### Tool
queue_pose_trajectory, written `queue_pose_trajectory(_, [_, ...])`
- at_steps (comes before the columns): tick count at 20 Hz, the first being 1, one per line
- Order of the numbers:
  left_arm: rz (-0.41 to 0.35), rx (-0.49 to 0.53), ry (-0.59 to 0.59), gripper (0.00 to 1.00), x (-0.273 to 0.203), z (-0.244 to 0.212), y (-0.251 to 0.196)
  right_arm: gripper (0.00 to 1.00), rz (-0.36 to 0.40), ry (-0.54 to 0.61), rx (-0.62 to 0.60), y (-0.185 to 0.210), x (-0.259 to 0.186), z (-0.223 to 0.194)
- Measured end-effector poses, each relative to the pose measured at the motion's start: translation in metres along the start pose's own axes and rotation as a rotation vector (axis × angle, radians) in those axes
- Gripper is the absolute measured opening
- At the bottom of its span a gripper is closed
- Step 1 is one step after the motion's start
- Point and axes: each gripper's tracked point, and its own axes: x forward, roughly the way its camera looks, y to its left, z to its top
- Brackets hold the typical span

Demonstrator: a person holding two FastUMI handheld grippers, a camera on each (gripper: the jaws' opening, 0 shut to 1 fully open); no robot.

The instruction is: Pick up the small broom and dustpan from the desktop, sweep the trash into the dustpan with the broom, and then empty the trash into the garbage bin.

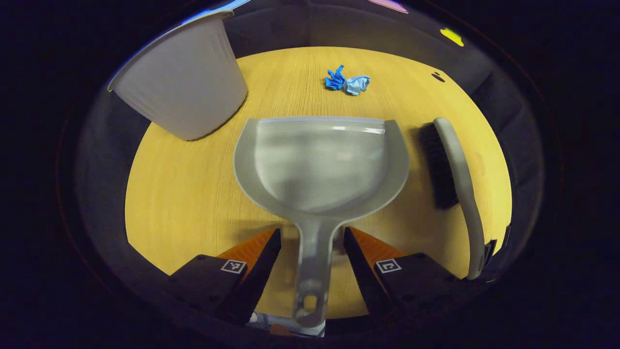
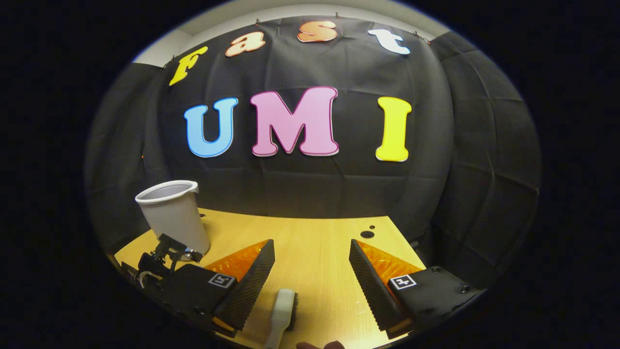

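Landmark: the dustpan (image 1: 322, 162), lying flat on the tabletop (image 1: 184, 203).

Left gripper (image 1: 312, 242): jaws apart, straddling the dustpan's handle, neither finger visibly touching it. Risk: closing off-centre would twist or push the pan away rather than seize it.

Broom (image 1: 457, 169): just right of the dustpan, on its side, bristles toward the pan. In the right gripper view, the right gripper (image 2: 312, 264) hangs above it, jaws apart, holding nothing. Risk: the slim handle could roll from a shallow pinch.

Trash (image 1: 347, 83): beyond the dustpan's lip, well apart.

Garbage bin (image 1: 181, 80): beyond the dustpan to its left, near enough to be knocked during lifting.
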Motion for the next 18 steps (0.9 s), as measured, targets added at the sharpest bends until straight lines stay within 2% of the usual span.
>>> queue_pose_trajectory(2, [-0.024, -0.034, 0.068, 0.78, 0.002, 0.004, -0.003, 0.99, -0.01, 0.015, 0.027, -0.009, 0.001, -0.007])
queue_pose_trajectory(3, [-0.034, -0.034, 0.066, 0.68, 0.006, 0.009, -0.006, 0.99, -0.01, 0.024, 0.04, -0.011, 0.0, -0.011])
queue_pose_trajectory(6, [-0.062, -0.02, 0.116, 0.51, 0.004, 0.01, -0.011, 0.97, 0.004, 0.078, 0.063, -0.01, -0.005, -0.027])
queue_pose_trajectory(7, [-0.068, -0.004, 0.119, 0.35, 0.005, 0.011, -0.013, 0.97, 0.015, 0.098, 0.065, -0.006, -0.007, -0.032])
queue_pose_trajectory(9, [-0.072, 0.027, 0.12, 0.32, 0.006, 0.013, -0.013, 0.97, 0.056, 0.145, 0.074, 0.008, -0.011, -0.041])
queue_pose_trajectory(12, [-0.089, 0.03, 0.102, 0.31, 0.007, 0.014, -0.012, 0.97, 0.149, 0.285, 0.141, 0.043, -0.029, -0.065])
queue_pose_trajectory(13, [-0.097, 0.04, 0.093, 0.31, 0.007, 0.014, -0.012, 0.97, 0.159, 0.306, 0.139, 0.051, -0.032, -0.07])
queue_pose_trajectory(15, [-0.113, 0.056, 0.074, 0.31, 0.007, 0.012, -0.011, 0.98, 0.151, 0.355, 0.055, 0.056, -0.034, -0.084])
queue_pose_trajectory(18, [-0.128, 0.059, 0.048, 0.3, 0.007, 0.012, -0.01, 0.98, 0.143, 0.534, -0.006, 0.068, -0.041, -0.126])
